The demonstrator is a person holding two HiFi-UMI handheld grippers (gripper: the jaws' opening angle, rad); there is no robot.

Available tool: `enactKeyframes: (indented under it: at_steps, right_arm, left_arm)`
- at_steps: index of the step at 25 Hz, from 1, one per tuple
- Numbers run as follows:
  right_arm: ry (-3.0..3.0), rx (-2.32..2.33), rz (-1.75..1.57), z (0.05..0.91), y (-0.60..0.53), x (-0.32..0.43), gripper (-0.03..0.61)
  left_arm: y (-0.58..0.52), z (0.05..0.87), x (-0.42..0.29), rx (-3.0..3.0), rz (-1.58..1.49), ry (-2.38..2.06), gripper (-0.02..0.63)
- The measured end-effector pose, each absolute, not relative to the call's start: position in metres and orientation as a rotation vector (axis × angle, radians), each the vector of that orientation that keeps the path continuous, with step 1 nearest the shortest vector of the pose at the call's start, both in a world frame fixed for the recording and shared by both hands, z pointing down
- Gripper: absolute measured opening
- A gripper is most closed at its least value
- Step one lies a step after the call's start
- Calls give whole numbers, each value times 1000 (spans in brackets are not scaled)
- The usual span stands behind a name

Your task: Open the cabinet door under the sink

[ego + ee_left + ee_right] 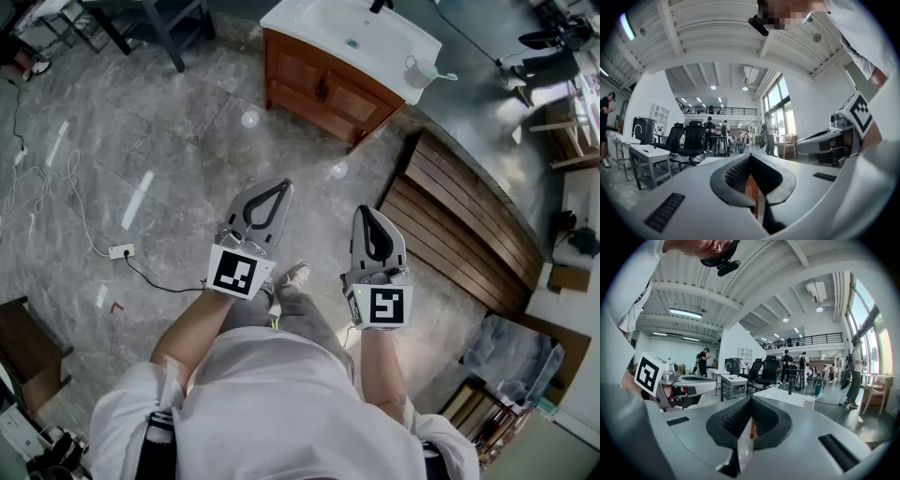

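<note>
Head view shows nothing done yet: the cabinet (352, 103) under the sink (300, 28) is seen shut, well ahead, with left gripper (275, 187) and right gripper (371, 213) closed on nothing.

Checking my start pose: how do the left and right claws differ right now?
The left claw leans rightward; the right claw leans slightly leftward. The left claw's tip sits a little nearer the cabinet than the right claw's. Both are shut, empty and well short of it.
</note>
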State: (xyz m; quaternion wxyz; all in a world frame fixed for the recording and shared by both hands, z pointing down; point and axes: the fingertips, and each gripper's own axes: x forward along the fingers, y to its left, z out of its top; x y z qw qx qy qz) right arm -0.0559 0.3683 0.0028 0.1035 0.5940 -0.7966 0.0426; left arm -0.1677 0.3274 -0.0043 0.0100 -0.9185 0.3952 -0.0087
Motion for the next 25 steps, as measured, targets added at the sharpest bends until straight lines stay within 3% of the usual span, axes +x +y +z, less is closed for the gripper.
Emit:
enactKeyframes:
  at_steps: [16, 25]
  right_arm:
    - [-2448, 1739, 44, -13, 369, 22, 35]
    - [-2451, 1679, 111, 16, 321, 14, 35]
  left_arm:
    - [337, -32, -131, -2752, -59, 1380, 9]
    - [285, 2, -141, -2761, -124, 1439, 9]
